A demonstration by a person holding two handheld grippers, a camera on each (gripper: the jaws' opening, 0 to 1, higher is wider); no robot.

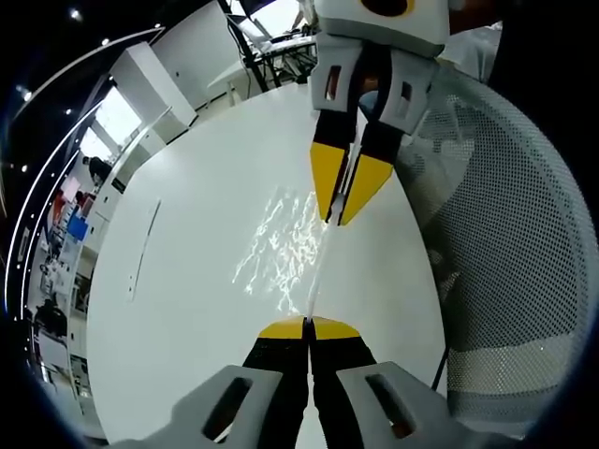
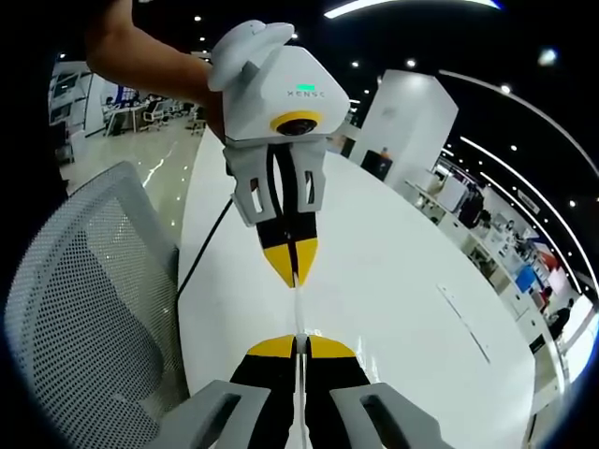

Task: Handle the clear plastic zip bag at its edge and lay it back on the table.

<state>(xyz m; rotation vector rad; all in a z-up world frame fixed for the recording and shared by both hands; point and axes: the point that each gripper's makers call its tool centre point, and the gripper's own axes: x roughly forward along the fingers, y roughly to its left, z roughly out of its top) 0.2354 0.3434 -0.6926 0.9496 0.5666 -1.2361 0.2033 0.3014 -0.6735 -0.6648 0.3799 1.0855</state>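
The clear plastic zip bag (image 1: pixel 318 271) hangs stretched and edge-on above the white table (image 1: pixel 187 281), showing as a thin pale line between two pairs of yellow tips. My left gripper (image 1: pixel 307 325) is shut on its near edge. My right gripper (image 1: pixel 339 217) reaches in from the top of the left gripper view, pinching the far edge. In the right gripper view the bag (image 2: pixel 298 313) runs from my right gripper (image 2: pixel 298 344), shut on it, up to the left gripper (image 2: pixel 294 273), held by a person's hand. Bright ripples of light lie on the table beneath the bag.
A grey mesh office chair (image 1: pixel 524 234) stands at the table's edge, also in the right gripper view (image 2: pixel 84 309). A black cable (image 2: pixel 201 253) runs along that edge. The white table (image 2: pixel 402 309) stretches broadly away. Office desks and people sit far behind.
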